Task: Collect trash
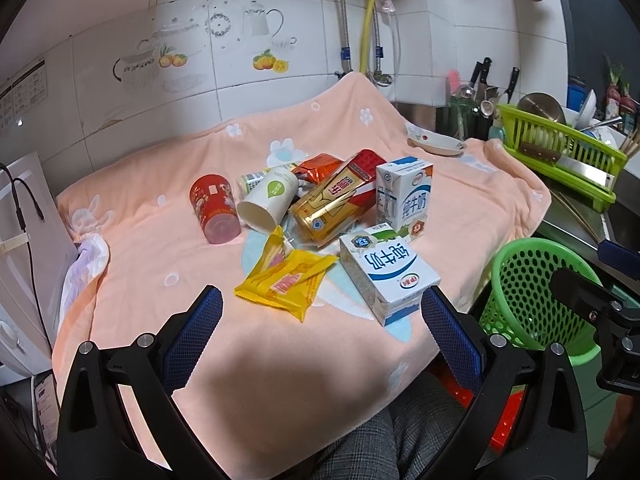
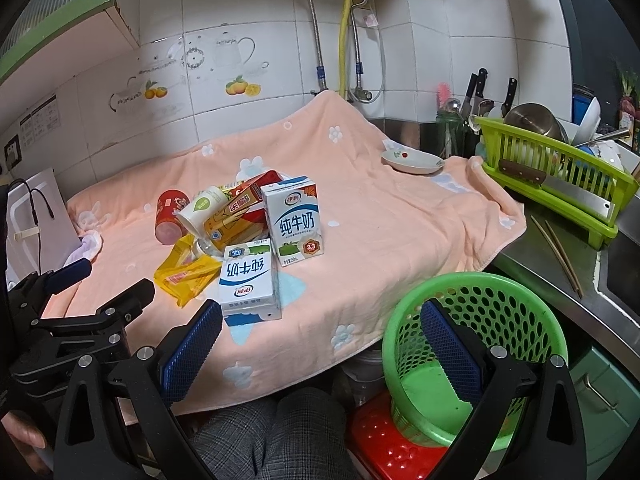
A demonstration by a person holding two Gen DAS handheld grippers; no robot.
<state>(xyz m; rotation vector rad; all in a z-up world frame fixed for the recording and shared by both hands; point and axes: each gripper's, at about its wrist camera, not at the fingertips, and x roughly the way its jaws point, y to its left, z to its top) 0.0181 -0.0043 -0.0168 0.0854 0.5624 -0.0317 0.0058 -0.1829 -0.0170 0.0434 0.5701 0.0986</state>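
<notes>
Peach towel (image 1: 160, 248), yellow wrapper (image 1: 286, 280) ahead of parted jaws

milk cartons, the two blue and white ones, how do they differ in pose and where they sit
The standing milk carton is upright, its front label facing the right wrist camera; the lying milk carton is flat on its side with its print turned upside down. The standing one sits farther back beside the gold box; the lying one is nearer the front edge, touching the yellow wrapper. Both share the same blue-and-white design and rest on the peach towel.
</notes>
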